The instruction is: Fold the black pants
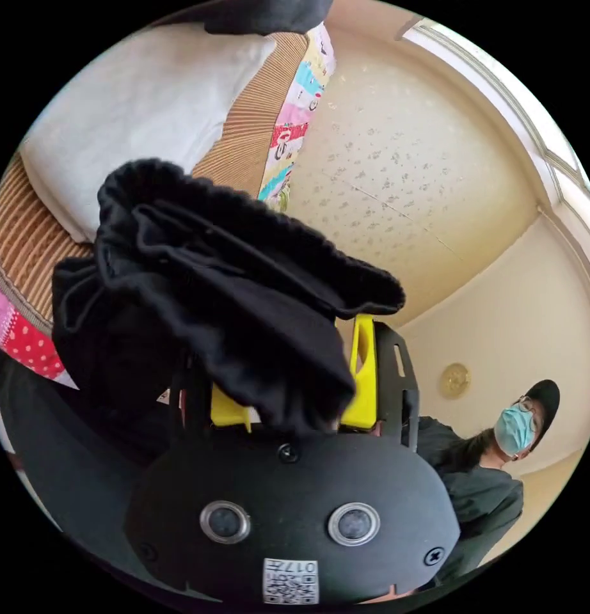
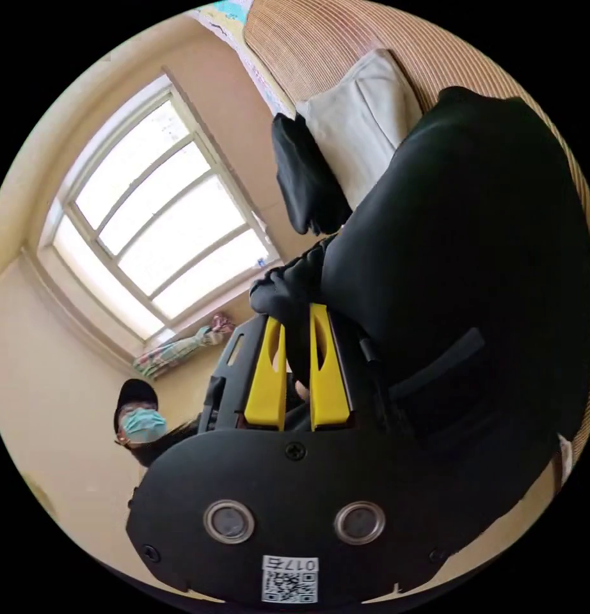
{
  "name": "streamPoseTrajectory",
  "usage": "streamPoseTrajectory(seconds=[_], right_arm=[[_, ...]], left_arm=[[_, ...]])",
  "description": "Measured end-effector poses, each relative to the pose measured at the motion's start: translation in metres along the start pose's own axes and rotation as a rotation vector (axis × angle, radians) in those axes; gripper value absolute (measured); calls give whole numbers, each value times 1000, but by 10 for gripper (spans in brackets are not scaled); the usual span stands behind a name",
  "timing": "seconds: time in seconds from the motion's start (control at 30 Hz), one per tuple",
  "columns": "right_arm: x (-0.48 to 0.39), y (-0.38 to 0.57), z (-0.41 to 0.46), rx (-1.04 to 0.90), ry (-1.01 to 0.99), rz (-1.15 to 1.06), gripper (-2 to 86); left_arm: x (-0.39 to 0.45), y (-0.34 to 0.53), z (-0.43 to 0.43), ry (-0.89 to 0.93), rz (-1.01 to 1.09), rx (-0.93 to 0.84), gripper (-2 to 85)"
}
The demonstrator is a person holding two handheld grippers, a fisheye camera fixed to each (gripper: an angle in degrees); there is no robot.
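I have the black pants (image 1: 231,300) lifted off the striped mat (image 1: 26,236), their ribbed waistband bunched over my left gripper (image 1: 295,377); its yellow jaws sit on either side of the cloth, though the fabric hides whether both press it. In the right gripper view, my right gripper (image 2: 295,358) has its yellow jaws nearly closed on a fold of the same pants (image 2: 461,256). A white pillow (image 1: 135,109) lies on the mat behind. A person (image 1: 500,460) stands near the wall.

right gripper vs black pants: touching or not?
Touching. In the right gripper view, the right gripper has its yellow jaws nearly closed on a bunched edge of the black pants.
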State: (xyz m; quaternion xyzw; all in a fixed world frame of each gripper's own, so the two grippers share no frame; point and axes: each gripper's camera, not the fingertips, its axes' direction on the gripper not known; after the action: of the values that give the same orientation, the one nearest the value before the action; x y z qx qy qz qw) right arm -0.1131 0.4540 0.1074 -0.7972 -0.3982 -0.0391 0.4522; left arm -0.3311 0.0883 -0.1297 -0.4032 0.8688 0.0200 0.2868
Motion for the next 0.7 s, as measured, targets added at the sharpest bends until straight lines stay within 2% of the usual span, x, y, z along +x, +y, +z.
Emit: streamPoseTrajectory(seconds=[0.07, 0.13, 0.2, 0.3, 0.37, 0.4, 0.5, 0.53, 0.57, 0.63, 0.67, 0.7], right_arm=[[12, 69, -36, 85, -348, -96, 57], [6, 112, -52, 106, -431, -192, 48], [-8, 152, -70, 151, -434, -273, 39], [-57, 219, -119, 202, -462, -529, 22], [-111, 280, -178, 299, -503, -775, 11], [-126, 296, -193, 334, -481, -822, 9], [-209, 357, -267, 466, -206, -971, 5], [-246, 367, -292, 502, -84, -1009, 6], [-279, 363, -318, 545, -38, -946, 9], [-325, 343, -355, 633, -34, -860, 17], [-354, 331, -381, 766, 26, -838, 28], [-365, 325, -394, 844, 59, -807, 35]], left_arm=[[2, 4, 51, 40, 16, -144, 169], [18, 16, 85, -42, 98, -231, 151], [37, 30, 117, -76, 193, -320, 132], [87, 58, 147, -16, 395, -409, 99], [143, 84, 162, -79, 584, -502, 70], [159, 91, 166, -96, 637, -522, 63], [241, 112, 199, -184, 879, -631, 41], [275, 111, 226, -273, 980, -662, 42], [308, 104, 260, -395, 1070, -664, 45], [347, 77, 318, -601, 1133, -587, 55], [367, 48, 351, -718, 1108, -469, 66], [375, 31, 365, -754, 1077, -404, 76]])
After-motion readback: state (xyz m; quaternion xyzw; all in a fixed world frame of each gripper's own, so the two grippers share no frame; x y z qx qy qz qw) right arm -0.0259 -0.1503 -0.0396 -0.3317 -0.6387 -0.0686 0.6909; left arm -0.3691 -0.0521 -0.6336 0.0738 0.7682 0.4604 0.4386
